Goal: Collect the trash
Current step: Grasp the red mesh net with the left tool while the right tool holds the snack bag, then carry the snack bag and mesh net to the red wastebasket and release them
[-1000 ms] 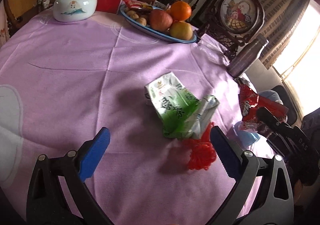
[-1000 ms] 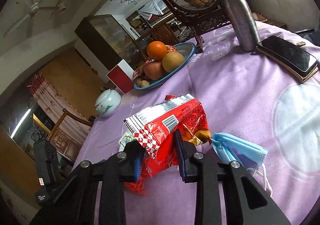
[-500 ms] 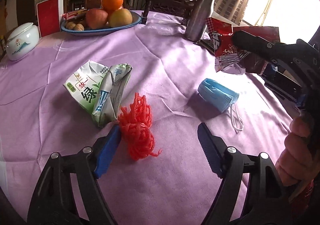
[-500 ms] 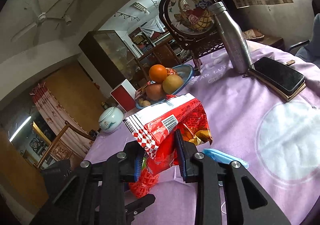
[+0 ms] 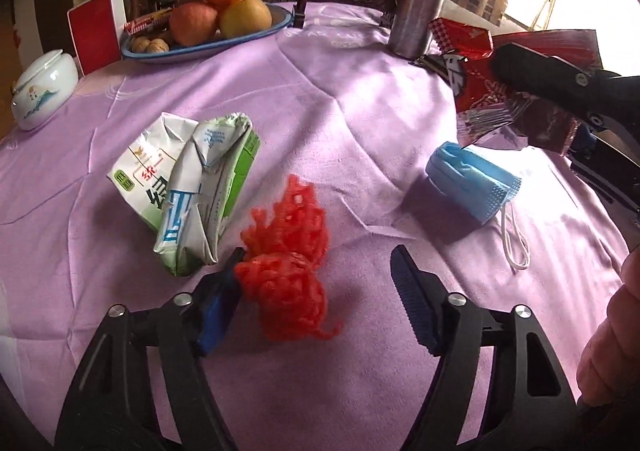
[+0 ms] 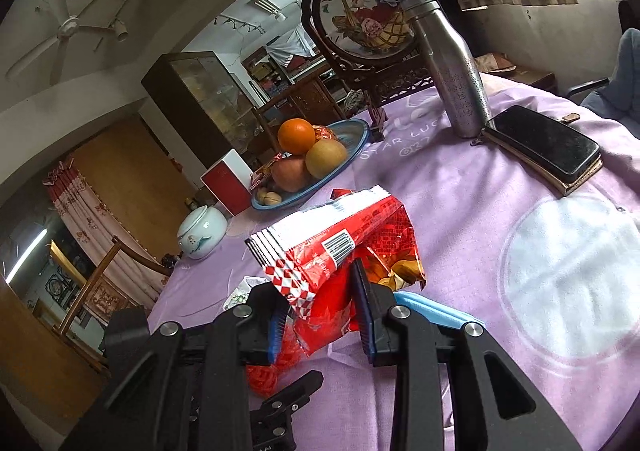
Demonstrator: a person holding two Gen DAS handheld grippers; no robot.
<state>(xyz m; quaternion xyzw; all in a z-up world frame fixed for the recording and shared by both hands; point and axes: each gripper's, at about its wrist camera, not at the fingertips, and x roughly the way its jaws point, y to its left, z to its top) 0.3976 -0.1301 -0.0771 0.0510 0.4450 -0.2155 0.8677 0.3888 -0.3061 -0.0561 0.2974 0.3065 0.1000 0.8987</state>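
A red foam net [image 5: 286, 255] lies on the purple tablecloth between the fingers of my open left gripper [image 5: 316, 271], close against the left pad. A crushed green and white carton [image 5: 192, 187] lies just left of it. A blue face mask [image 5: 472, 179] lies to the right. My right gripper [image 6: 320, 303] is shut on a red snack wrapper [image 6: 336, 247] and holds it above the table; it also shows in the left wrist view [image 5: 480, 83]. The mask [image 6: 436, 311] peeks out below the right gripper.
A blue plate of fruit and walnuts [image 5: 208, 47], a red box [image 5: 96, 31] and a white lidded jar [image 5: 40, 91] stand at the back left. A steel bottle [image 6: 452, 79] and a phone on a wallet [image 6: 548, 147] stand at the back right.
My left gripper has swung right from the carton and closed in on the red net, which now sits between its fingers. My right gripper has lifted the wrapper higher off the table.
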